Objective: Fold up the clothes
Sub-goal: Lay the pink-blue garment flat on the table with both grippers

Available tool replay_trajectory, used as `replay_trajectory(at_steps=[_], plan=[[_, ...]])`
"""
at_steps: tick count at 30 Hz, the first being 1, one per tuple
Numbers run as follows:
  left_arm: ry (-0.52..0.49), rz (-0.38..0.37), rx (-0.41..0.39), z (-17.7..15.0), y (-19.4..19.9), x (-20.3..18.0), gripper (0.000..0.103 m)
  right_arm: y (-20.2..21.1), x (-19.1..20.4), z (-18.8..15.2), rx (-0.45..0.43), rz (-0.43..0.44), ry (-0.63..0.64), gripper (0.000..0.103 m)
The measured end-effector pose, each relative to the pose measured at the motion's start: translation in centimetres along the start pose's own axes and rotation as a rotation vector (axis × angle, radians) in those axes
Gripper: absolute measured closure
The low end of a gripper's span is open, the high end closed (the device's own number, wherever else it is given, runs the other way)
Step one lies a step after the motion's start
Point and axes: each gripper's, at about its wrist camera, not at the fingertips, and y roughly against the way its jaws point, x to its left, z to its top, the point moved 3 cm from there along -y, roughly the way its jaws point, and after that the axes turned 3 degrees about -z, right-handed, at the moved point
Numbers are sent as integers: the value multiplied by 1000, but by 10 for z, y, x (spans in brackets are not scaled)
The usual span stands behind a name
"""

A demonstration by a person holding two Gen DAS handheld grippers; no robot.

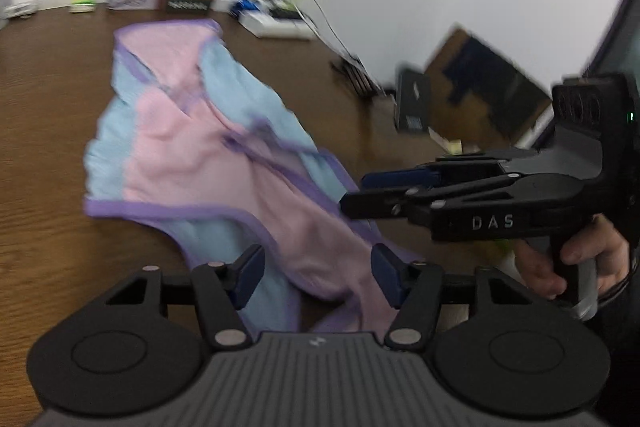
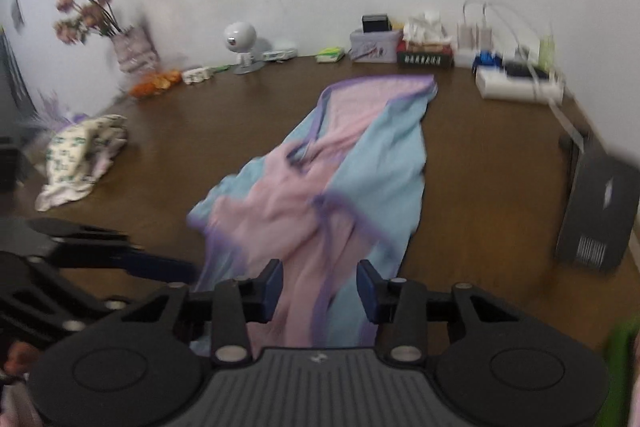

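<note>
We've got one pink-and-blue garment sprawled rumpled across the table, plus one floral garment bunched well off to its side. Soft, light, floppy stuff, so we'd grab the purple-trimmed edges. Both sets of fingers, left gripper and right gripper, are apart, nothing clamped.

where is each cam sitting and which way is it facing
Left wrist: on the left gripper, looking down along its parted fingers at the pink and blue garment; the right gripper and the hand show at right.
Right wrist: on the right gripper, facing the wall; the left gripper at left.
Shared: garment, brown table, clutter along the wall.
</note>
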Motion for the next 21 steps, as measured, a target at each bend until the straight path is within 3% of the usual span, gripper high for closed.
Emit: replay_trajectory(at_steps=[1,2,4,6,8,14,16,18,19,20,21], plan=[[-28,17,30,-7,-5,-5,51,-3,-3,-6,18,3,-1,69],[-56,33,60,-13,-10,-11,64,-6,-3,-12,35,-8,5,74],[-121,68,57,-29,-2,-18,72,-10,-2,-23,50,-38,27,81],[-134,80,58,-41,6,-19,94,-7,0,-33,35,-38,43,89],[-109,84,52,-51,14,-15,95,-4,2,-40,48,-2,57,95],[-38,136,12,-84,53,-7,95,17,4,-58,37,68,24,90],[-62,140,-8,-85,60,-12,89,24,9,-69,39,127,26,89],[-97,141,-19,-83,62,-18,58,29,12,-80,40,167,27,84],[-117,150,-31,-80,60,-20,56,30,13,-83,32,171,28,83],[-121,155,-18,-78,55,-20,60,31,13,-84,19,168,29,83],[-126,161,-5,-76,49,-20,85,31,12,-85,10,168,29,83]])
